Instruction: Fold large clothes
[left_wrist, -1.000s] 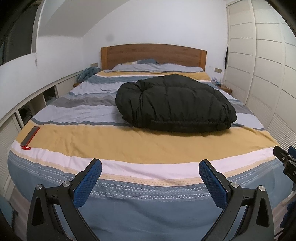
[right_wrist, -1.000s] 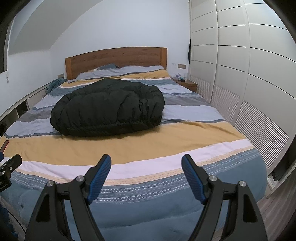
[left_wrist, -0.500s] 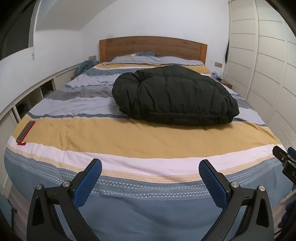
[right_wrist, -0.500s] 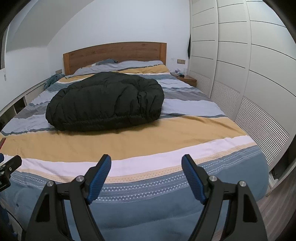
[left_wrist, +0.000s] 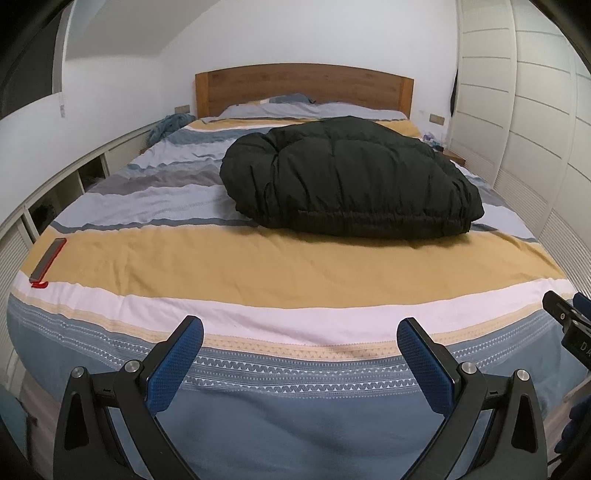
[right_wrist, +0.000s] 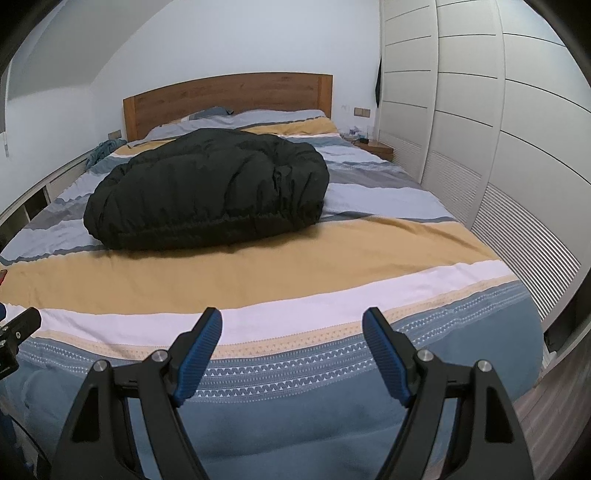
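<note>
A bulky black padded jacket (left_wrist: 351, 177) lies bunched in a mound on the middle of the striped bed (left_wrist: 258, 269), its elastic hem facing me; the same black jacket (right_wrist: 210, 192) shows in the right wrist view. My left gripper (left_wrist: 300, 332) hangs open over the foot of the bed, well short of the jacket, with nothing between its blue pads. My right gripper (right_wrist: 292, 323) stands open there too, also empty. Each gripper's tip shows at the edge of the other's view.
A phone in a red case (left_wrist: 48, 263) lies on the bed's left edge. White wardrobe doors (right_wrist: 498, 140) run along the right, with a bedside table (right_wrist: 375, 147) beyond. Low shelving (left_wrist: 55, 199) lines the left wall. Pillows and a wooden headboard (left_wrist: 303, 88) close the far end.
Both views have dipped slightly and drawn a little closer to the bed, so the jacket looks larger. Both grippers stay open as before.
</note>
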